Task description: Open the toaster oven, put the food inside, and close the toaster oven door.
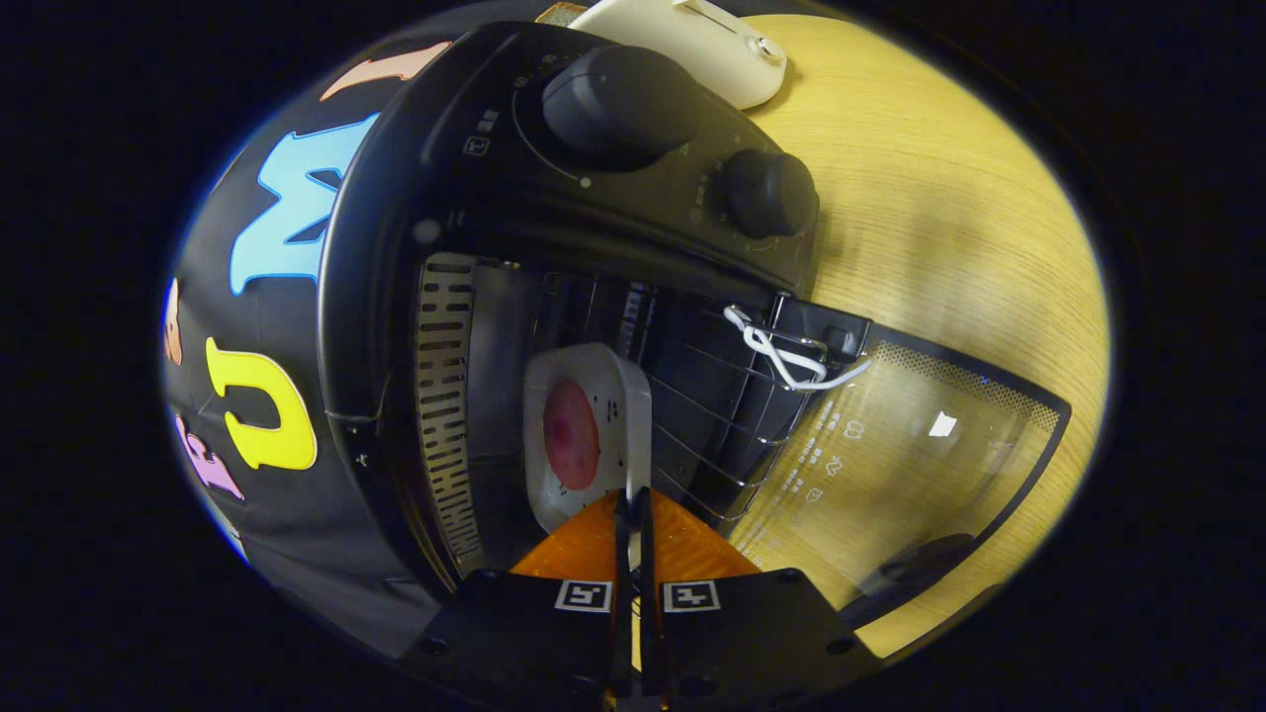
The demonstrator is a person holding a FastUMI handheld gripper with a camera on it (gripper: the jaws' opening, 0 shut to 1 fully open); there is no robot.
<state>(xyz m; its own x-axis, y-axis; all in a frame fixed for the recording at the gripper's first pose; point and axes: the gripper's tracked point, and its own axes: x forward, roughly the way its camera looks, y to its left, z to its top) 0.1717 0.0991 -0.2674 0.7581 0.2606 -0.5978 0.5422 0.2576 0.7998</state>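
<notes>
Seemingly the tool [633,504] pinches the plate [586,435] (inside the oven [593,198]).

Black toaster oven [593,198], door [910,445] open, holds plated food [571,435] inside.

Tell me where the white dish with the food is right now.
In the gripper view the white dish sits on the wire rack inside the open toaster oven, just ahead of the gripper, whose closed fingers pinch its near rim.

Wood table [949,198]: toaster oven [554,247], white appliance [702,49].
</notes>
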